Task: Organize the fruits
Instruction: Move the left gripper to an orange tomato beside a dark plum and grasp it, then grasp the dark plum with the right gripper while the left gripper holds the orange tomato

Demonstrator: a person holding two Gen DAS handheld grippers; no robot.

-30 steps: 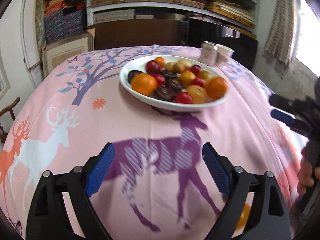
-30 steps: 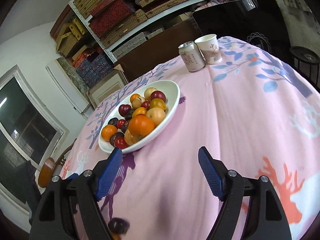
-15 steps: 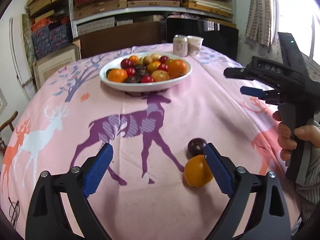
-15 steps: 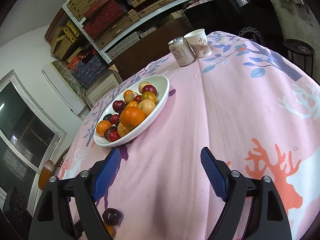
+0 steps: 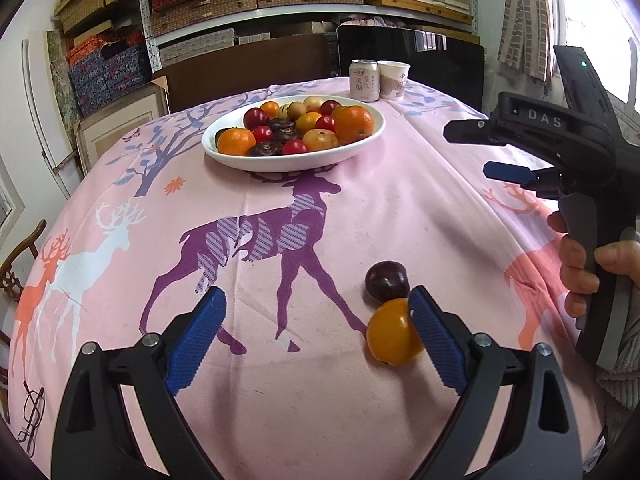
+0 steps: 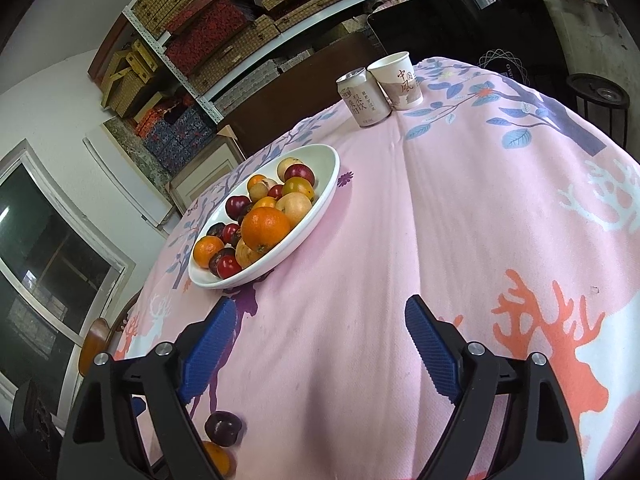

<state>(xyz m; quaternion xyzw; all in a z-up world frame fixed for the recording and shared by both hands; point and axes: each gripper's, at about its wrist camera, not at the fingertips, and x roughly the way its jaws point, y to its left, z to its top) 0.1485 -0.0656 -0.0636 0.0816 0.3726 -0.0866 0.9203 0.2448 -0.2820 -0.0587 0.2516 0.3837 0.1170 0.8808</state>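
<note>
- Hovering low over the pink tablecloth (image 5: 400,208), the left gripper (image 5: 316,336) gapes wide, grasping nothing.
- The right gripper (image 6: 320,344) is likewise spread, empty.
- A loose orange (image 5: 390,338) touches a dark plum (image 5: 386,281) beside the left gripper's right finger; the fruit bowl (image 5: 292,162) sits well beyond.

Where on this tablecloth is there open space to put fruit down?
Free: the stretch between the white bowl and the loose orange with the dark plum, and the cloth right of the bowl below the can and paper cup. Crowded: the bowl itself.
</note>
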